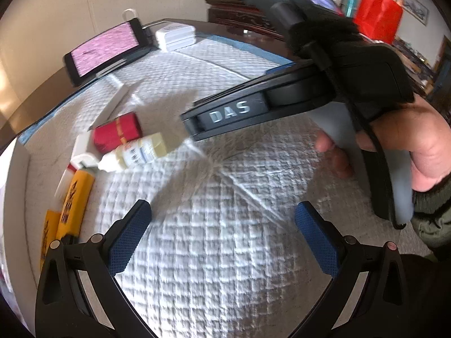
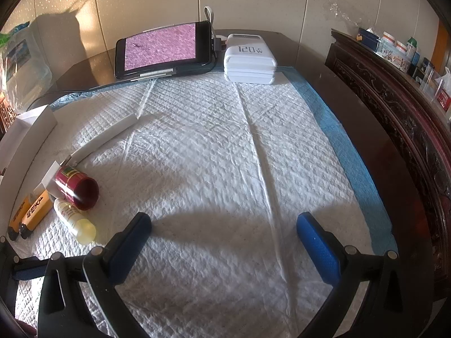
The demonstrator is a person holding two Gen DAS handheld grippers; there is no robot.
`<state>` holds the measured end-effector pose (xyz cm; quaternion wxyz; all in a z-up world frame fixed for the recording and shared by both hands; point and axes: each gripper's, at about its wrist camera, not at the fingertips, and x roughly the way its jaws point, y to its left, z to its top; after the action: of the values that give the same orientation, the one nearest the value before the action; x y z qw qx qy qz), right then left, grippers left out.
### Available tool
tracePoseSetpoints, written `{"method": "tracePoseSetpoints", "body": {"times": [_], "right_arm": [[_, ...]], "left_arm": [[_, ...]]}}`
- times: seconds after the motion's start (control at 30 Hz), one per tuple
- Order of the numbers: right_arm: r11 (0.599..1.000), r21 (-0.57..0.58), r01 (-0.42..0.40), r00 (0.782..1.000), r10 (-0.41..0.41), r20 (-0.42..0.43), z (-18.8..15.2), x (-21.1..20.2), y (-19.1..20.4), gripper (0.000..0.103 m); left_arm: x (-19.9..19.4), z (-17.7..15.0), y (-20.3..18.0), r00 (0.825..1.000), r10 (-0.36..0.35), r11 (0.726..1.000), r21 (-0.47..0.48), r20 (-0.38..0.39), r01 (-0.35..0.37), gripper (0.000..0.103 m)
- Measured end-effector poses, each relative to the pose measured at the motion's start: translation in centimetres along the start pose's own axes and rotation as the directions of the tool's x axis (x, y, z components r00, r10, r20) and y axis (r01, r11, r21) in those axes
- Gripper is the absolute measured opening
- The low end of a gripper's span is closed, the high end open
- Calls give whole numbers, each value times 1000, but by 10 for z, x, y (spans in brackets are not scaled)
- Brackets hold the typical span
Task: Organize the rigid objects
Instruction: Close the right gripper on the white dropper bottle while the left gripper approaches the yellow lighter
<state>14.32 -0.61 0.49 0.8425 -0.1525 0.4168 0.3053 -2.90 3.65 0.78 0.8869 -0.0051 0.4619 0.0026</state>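
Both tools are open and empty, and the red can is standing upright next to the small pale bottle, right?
Not quite. The red can lies on its side, as the right wrist view shows. The rest holds: it is beside the small pale bottle, and the left tool and right tool are open, empty.

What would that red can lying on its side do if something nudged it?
The red can is round and lies on its side, so it would probably roll. The small bottle touching it may block it one way. It looks rigid, unlikely to crush.

Pale padded wall panels (image 2: 253, 2) rise ahead of the gripper. A carved dark wooden sideboard (image 2: 394, 107) stands to its right. Sunlight falls from the left.
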Motion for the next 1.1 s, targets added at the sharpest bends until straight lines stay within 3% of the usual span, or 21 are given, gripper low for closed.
{"method": "tracePoseSetpoints", "body": {"times": [0.07, 0.17, 0.2, 0.23, 0.3, 0.37, 0.43, 0.5, 0.7, 0.77, 0.83, 0.87, 1.03, 1.1], "right_arm": [[999, 10, -50, 998, 50, 49, -5, -15, -3, 103], [996, -15, -93, 979, 94, 181, -8, -47, -5, 103], [994, -29, -103, 967, 107, 229, -9, -56, -5, 103], [989, -61, -138, 940, 150, 306, -8, -70, -5, 103], [969, -117, -216, 899, 245, 363, -9, -82, -5, 103], [968, -137, -212, 902, 248, 354, -7, -83, 0, 103], [967, -152, -204, 909, 245, 336, -7, -82, 4, 103], [954, -184, -238, 916, 284, 285, -8, -76, 12, 103], [894, -375, -246, 921, 337, 197, -12, -64, 56, 100], [872, -419, -254, 930, 339, 143, -9, -54, 72, 89], [859, -434, -272, 936, 341, 89, -7, -43, 81, 69], [853, -438, -284, 938, 341, 57, -7, -35, 86, 65], [832, -444, -333, 933, 360, -25, -10, -16, 94, 36], [826, -450, -341, 931, 362, -41, -15, -14, 97, 31]], "left_arm": [[-12, -6, 1, 998, 55, 998, -36, 31, -54, 103], [-59, -22, 16, 981, 96, 987, -144, 166, -73, 103], [-72, -26, 22, 973, 119, 981, -174, 197, -85, 103], [-86, -30, 29, 961, 156, 973, -206, 229, -109, 103], [-103, -37, 49, 934, 252, 947, -265, 253, -183, 103], [-102, -42, 67, 933, 290, 926, -309, 215, -216, 101], [-100, -49, 83, 944, 277, 916, -346, 181, -203, 85], [-94, -54, 90, 955, 255, 913, -363, 150, -187, 79], [-78, -54, 75, 969, 220, 933, -314, 116, -174, 78], [-71, -46, 76, 971, 211, 935, -314, 112, -167, 76], [-66, -42, 78, 975, 199, 937, -309, 100, -160, 58], [-64, -41, 80, 976, 198, 936, -312, 90, -161, 56], [-63, -48, 81, 983, 165, 942, -308, 84, -132, 54], [-62, -46, 77, 986, 147, 948, -294, 79, -118, 54]]}}
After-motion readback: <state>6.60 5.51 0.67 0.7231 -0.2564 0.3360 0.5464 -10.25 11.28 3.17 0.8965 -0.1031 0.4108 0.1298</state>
